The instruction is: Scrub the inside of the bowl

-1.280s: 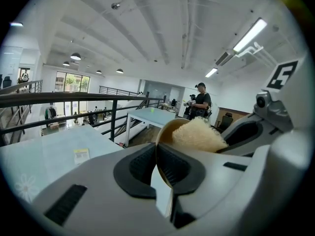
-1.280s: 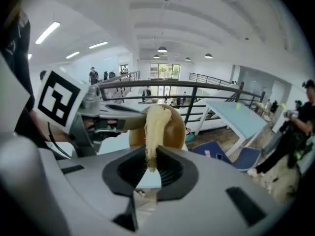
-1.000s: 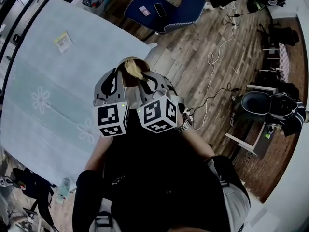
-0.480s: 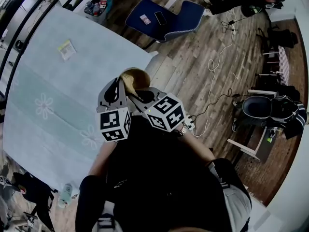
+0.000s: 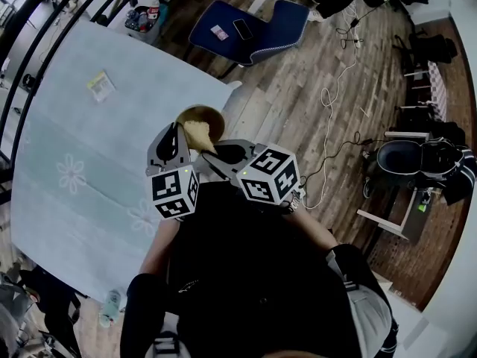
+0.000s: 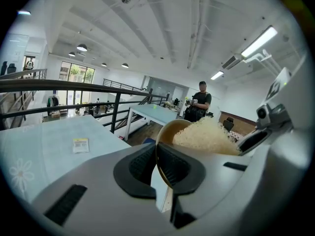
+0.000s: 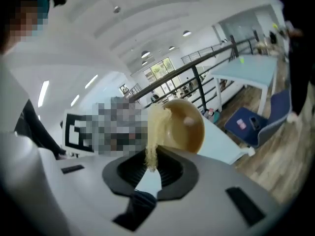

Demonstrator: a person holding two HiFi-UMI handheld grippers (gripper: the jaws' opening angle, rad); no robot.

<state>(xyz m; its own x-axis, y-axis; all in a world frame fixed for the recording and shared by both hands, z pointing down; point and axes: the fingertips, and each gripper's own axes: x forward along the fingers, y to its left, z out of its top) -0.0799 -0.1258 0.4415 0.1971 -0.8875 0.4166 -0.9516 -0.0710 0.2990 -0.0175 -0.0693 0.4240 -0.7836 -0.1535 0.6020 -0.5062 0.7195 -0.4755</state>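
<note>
A brown wooden bowl (image 5: 203,116) is held up above the near edge of the pale blue table (image 5: 89,148). My left gripper (image 5: 179,131) is shut on the bowl's rim; in the left gripper view the rim (image 6: 158,156) runs between the closed pads. My right gripper (image 5: 207,152) is shut on a yellow scrub pad (image 5: 197,133) that lies against the bowl's inside. In the right gripper view the pad (image 7: 153,132) rises from the jaws and presses the inner wall of the bowl (image 7: 189,127). From the left gripper view, the pad (image 6: 204,135) fills much of the bowl.
A small packet (image 5: 100,86) lies on the table at far left. A blue chair (image 5: 250,22) with a phone on it stands beyond the table. Cables (image 5: 332,88) trail over the wooden floor at right. A person (image 6: 201,101) stands far off.
My right gripper has swung out to the right and the scrub pad has shifted inside the bowl. The left gripper keeps its hold on the rim.
</note>
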